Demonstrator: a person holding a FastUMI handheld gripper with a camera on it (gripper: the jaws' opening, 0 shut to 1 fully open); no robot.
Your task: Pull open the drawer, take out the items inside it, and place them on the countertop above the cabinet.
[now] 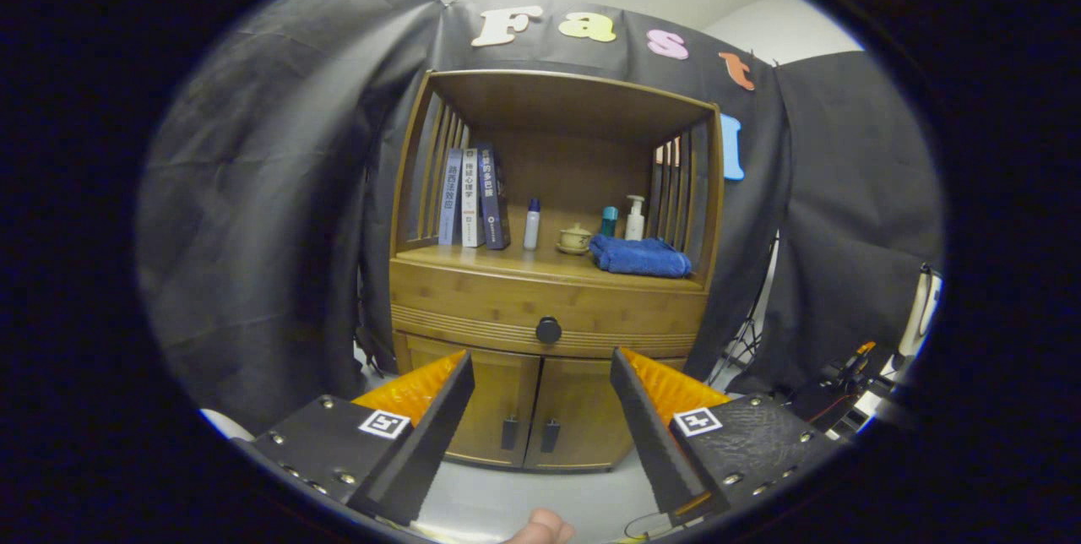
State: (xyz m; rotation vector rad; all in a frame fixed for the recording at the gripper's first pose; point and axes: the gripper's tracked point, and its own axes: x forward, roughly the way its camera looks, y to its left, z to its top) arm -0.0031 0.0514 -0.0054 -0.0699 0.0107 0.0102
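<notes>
From the view along the tool (540, 409), its two fingers (422, 434) stand wide apart with nothing between them, held off from the bamboo-coloured wooden cabinet (549, 291), which stands straight ahead against the black cloth wall.

Taking the cabinet's round black knob (548, 329) as the mark: the knob sits in the middle of the wide wooden drawer (473, 307), and the drawer front lies flush with the cabinet, closed. The knob shows above the gap between the fingers and well beyond their tips. Below the knob are two wooden doors (540, 417), shut, each with a small dark handle near the seam where they meet; the finger tips overlap the outer parts of these doors.

Above the knob is the wooden counter (490, 261) inside the open shelf, slatted at both sides. Up and to the left of the knob stand three upright books (473, 198), leaning slightly on one another. Almost straight above the knob are a slim white bottle with a blue cap (531, 224) and, just right of it, a small tan lidded cup on a saucer (575, 238). Up and to the right of the knob lies a folded blue towel (639, 257), with a teal bottle (609, 220) and a white pump bottle (634, 218) standing behind it.

Far below the knob, between the finger bases, a fingertip of the person's hand (540, 527) pokes in over the pale floor (524, 497)
</notes>
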